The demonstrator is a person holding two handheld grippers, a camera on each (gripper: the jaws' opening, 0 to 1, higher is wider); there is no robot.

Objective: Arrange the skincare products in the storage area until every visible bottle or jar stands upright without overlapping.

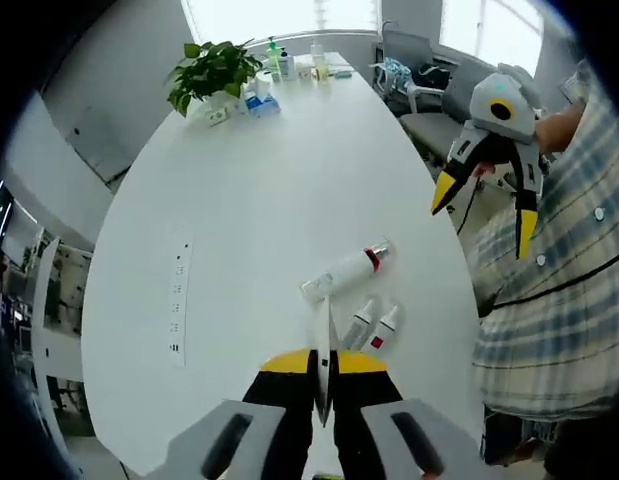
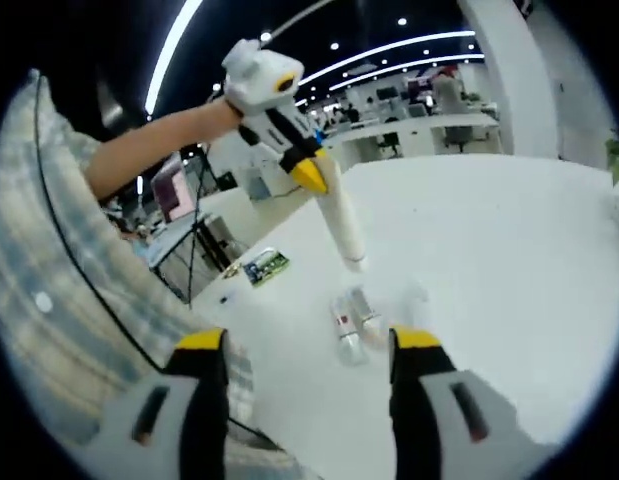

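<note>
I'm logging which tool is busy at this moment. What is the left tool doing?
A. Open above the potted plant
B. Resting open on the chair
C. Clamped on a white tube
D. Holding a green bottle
C: the left tool is shut on the white tube, lifted above the small bottles lying on the white table; the right tool is open and empty.

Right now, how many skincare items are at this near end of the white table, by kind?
Large white plastic bottle with red cap, lying: 1
Small white red-capped tubes, lying: 2
Long white tube in left gripper: 1
Total: 4
</note>
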